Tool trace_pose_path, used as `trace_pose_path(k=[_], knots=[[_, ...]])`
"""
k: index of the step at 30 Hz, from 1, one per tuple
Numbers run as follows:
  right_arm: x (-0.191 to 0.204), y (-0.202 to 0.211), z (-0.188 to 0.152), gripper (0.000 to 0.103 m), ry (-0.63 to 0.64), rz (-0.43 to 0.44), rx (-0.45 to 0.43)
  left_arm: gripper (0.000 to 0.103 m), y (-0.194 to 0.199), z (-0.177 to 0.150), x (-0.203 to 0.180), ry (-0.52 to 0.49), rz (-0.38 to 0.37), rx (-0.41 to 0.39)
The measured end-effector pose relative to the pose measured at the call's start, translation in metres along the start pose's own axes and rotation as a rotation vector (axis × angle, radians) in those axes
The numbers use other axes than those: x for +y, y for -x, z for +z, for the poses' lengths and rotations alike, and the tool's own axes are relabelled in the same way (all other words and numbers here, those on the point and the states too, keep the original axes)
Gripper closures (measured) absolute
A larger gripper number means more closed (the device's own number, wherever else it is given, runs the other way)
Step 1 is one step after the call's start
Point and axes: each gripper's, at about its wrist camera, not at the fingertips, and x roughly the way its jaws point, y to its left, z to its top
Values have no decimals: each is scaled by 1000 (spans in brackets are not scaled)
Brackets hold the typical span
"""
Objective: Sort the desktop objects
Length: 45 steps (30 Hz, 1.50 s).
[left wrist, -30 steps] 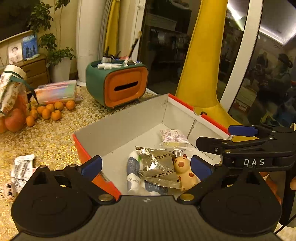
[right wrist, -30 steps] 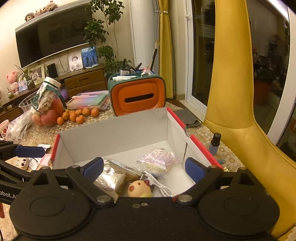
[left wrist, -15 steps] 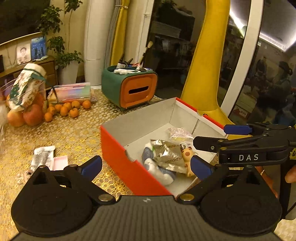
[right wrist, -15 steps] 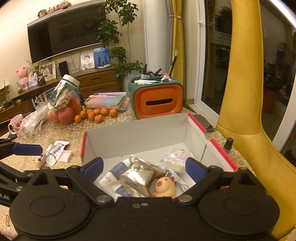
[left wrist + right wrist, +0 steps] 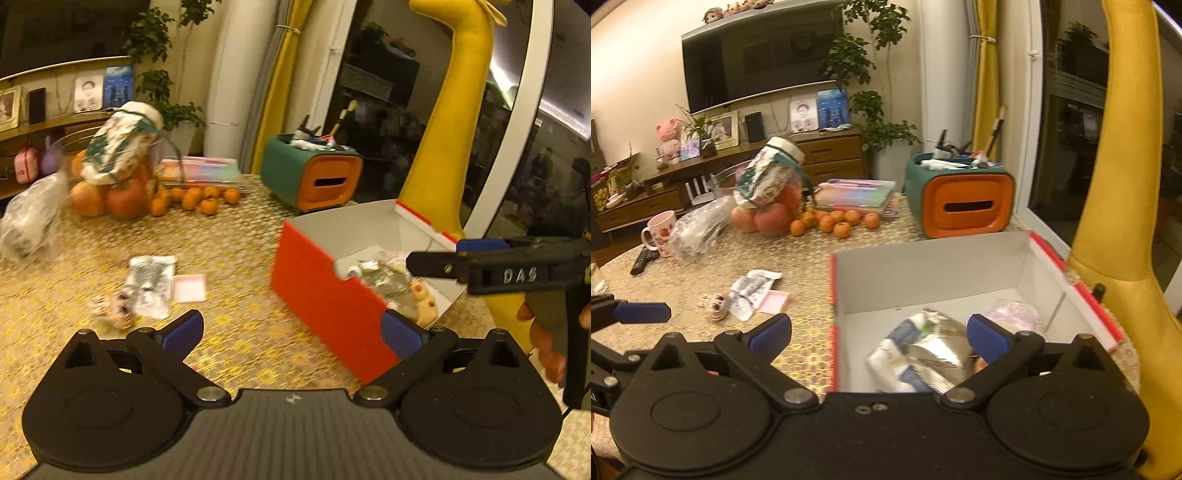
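A red box [image 5: 923,273] with white inner walls stands on the gold-patterned table. It holds a silver foil packet [image 5: 938,347], a white-and-blue tube [image 5: 890,354], a pink packet [image 5: 1012,314] and a small toy pig [image 5: 424,299]. Left of the box lie a foil sachet [image 5: 151,284], a pink card [image 5: 189,288] and a little plush toy [image 5: 114,314]. My left gripper [image 5: 291,330] hangs open over bare table between the box and these loose items. My right gripper [image 5: 879,336] is over the box's near left corner, jaws opening, nothing between them.
At the back of the table stand a green-and-orange organiser [image 5: 317,177], small oranges [image 5: 199,195], apples [image 5: 768,221] under a wrapped jar, a flat pastel box [image 5: 857,192], a plastic bag [image 5: 698,229], a mug [image 5: 659,232] and a remote [image 5: 642,258]. A yellow chair [image 5: 1119,229] stands right of the box.
Both grippers have drawn back from over the box and shifted left. The box now sits to the right, and the loose sachet, card and plush toy have come into view.
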Motion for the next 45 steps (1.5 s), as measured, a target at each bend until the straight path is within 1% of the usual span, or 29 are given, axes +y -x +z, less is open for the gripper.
trace_pose_path(k=[4,7,13,17,20,28,31,36,41,45], knots=[[20,-5,0,1,12,19,7,0,6,-16,22,10,32,-3],[33,-12,0,1,19,31,15,0,7,-27,34,-1,62,-11],[59,-31,3,1,31,53,32,0,6,-42,57,-10,109,-42],[78,-47,7,1,50,76,45,0,-5,-50,67,-20,120,-18],[90,-64,9,1,68,87,57,0,-16,-56,69,-22,128,-1],[115,-121,6,1,81,110,112,0,-45,-69,74,56,162,19],[121,-141,6,1,95,113,130,1,-56,-72,73,57,190,20],[123,-176,5,2,90,95,155,1,-70,-75,73,71,236,30],[123,-204,2,5,76,71,175,1,-79,-78,67,51,280,24],[123,-221,0,8,61,61,188,1,-84,-80,68,68,296,27]])
